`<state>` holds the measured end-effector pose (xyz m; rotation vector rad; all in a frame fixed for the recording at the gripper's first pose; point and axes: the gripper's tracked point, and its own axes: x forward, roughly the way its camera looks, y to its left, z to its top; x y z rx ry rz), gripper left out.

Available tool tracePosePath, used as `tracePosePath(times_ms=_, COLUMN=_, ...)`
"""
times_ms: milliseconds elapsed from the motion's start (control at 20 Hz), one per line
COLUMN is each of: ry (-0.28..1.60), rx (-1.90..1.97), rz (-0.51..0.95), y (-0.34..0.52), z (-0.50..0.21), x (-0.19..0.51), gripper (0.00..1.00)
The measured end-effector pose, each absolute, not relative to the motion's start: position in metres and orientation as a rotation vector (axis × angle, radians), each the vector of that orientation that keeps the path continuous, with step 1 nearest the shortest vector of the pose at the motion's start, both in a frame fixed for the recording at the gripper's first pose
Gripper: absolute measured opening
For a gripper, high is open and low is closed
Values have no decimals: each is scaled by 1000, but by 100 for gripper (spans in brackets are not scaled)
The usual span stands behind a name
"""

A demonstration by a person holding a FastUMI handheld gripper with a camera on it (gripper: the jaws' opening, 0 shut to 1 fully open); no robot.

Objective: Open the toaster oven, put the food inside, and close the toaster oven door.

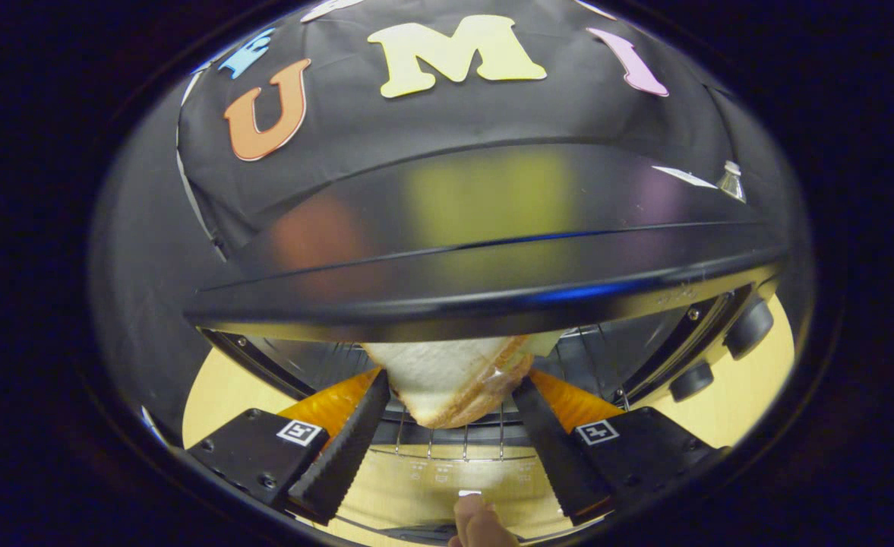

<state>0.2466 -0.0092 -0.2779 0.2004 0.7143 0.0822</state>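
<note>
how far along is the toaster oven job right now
Done: the toaster oven is open, its glass door folded down below the jaws. In hand: the gripper holds the sandwich between both jaws, over the wire rack at the oven mouth. Left: set it on the rack, let go, back out, close the door.

One toaster oven (484, 289), one sandwich (454, 380), two knobs (747, 328).

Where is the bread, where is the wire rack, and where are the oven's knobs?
bread (454, 380): gripper view, on its pale cut face between the gripper's fingers.
wire rack (465, 441): gripper view, on the front bars under the bread.
knobs (749, 328): gripper view, on the upper knob.
</note>
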Motion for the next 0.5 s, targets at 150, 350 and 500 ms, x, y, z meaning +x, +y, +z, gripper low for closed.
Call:
tracePosePath(times_ms=150, ry=755, rx=170, rz=57, y=-8, z=-278, x=238, gripper=100)
tracePosePath(times_ms=350, ry=784, rx=105, rz=42, y=-10, z=-270, x=214, gripper=100)
tracePosePath(times_ms=500, ry=774, rx=66, rz=40, y=-14, z=-254, x=186, gripper=100)
